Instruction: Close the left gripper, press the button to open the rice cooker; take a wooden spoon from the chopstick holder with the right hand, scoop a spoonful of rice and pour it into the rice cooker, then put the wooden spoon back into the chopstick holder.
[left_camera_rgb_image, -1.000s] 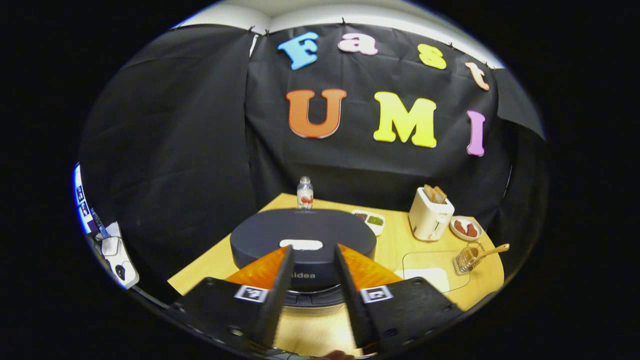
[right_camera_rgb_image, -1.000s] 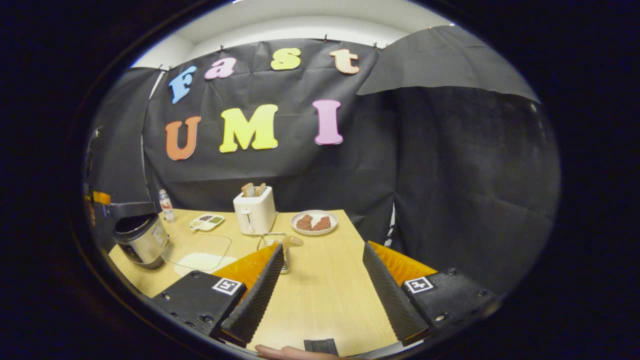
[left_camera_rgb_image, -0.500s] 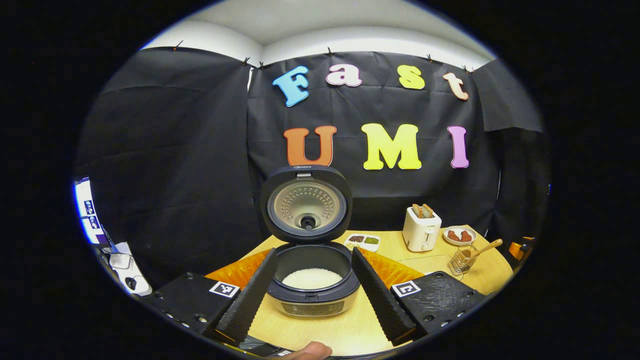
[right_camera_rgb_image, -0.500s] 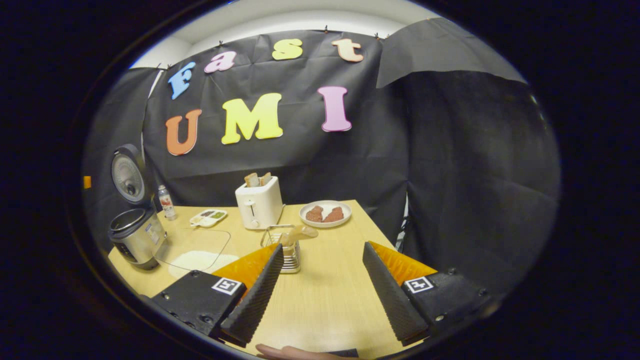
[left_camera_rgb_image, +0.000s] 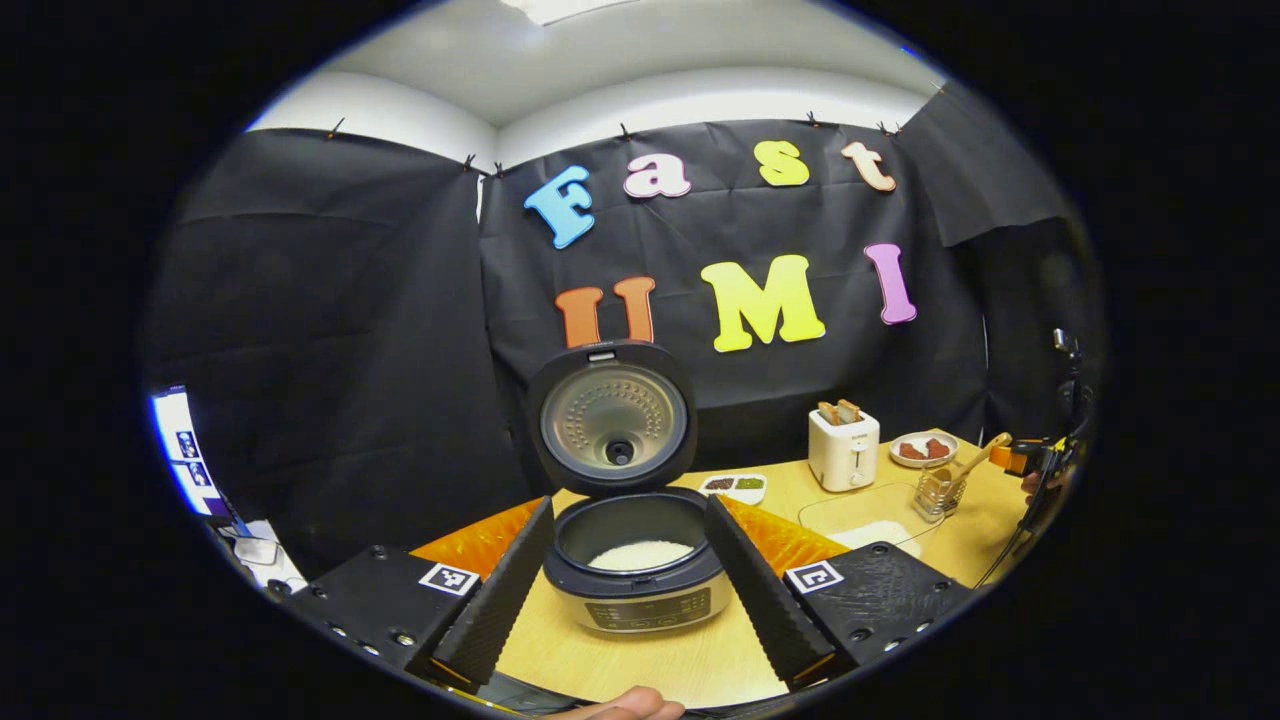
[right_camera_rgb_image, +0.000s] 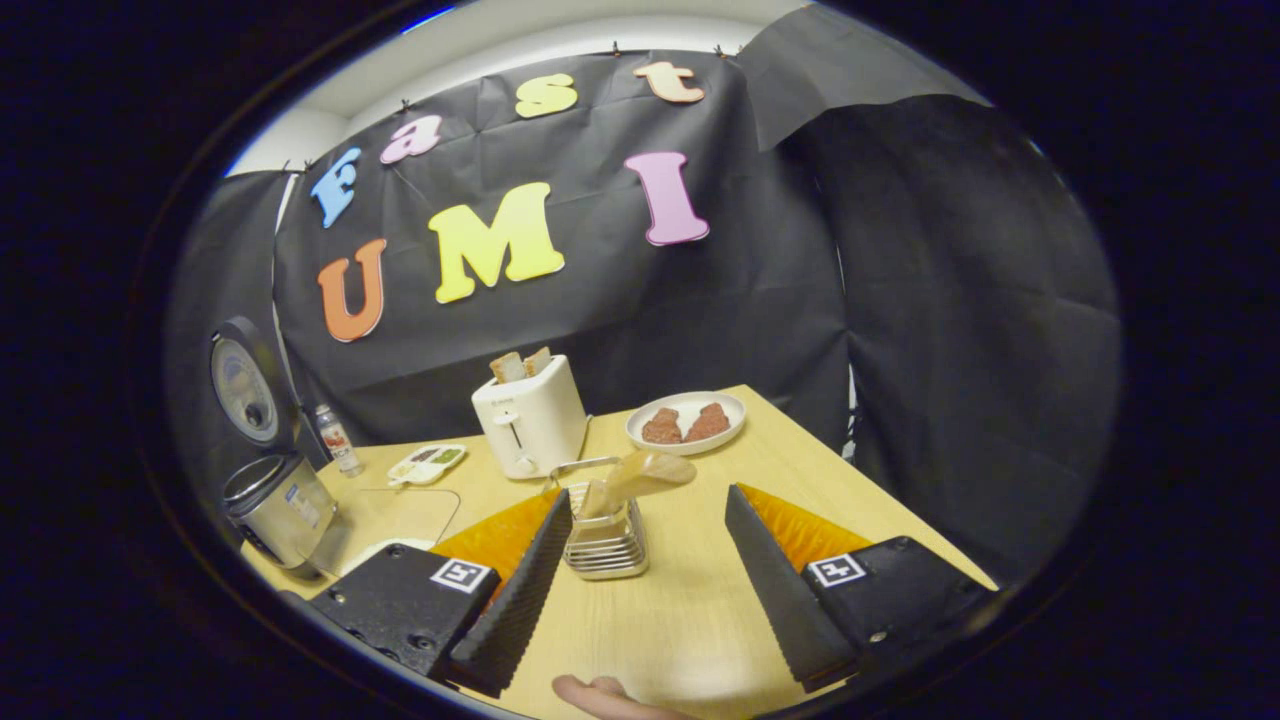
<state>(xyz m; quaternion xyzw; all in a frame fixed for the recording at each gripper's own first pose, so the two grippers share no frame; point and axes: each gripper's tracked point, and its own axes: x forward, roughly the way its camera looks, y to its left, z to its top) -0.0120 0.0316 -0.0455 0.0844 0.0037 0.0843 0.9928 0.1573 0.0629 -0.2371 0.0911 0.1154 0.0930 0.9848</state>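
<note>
With the rice cooker (left_camera_rgb_image: 637, 560) lid raised, the left gripper (left_camera_rgb_image: 628, 600) is held open near it, while the open right gripper (right_camera_rgb_image: 640, 590) is aimed at the wooden spoon (right_camera_rgb_image: 635, 477) in the chopstick holder (right_camera_rgb_image: 603, 535), presumably for grasping.

We note wooden table (right_camera_rgb_image: 700, 590): rice cooker (left_camera_rgb_image: 640, 575), toaster (right_camera_rgb_image: 528, 417), plate (right_camera_rgb_image: 687, 421), chopstick holder (right_camera_rgb_image: 603, 530), bottle (right_camera_rgb_image: 338, 441), clear tray (left_camera_rgb_image: 870, 510).

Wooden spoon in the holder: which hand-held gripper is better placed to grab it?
The right hand-held gripper: it is open, with the wooden spoon and chopstick holder just ahead. The left hand-held gripper faces the open rice cooker.
</note>
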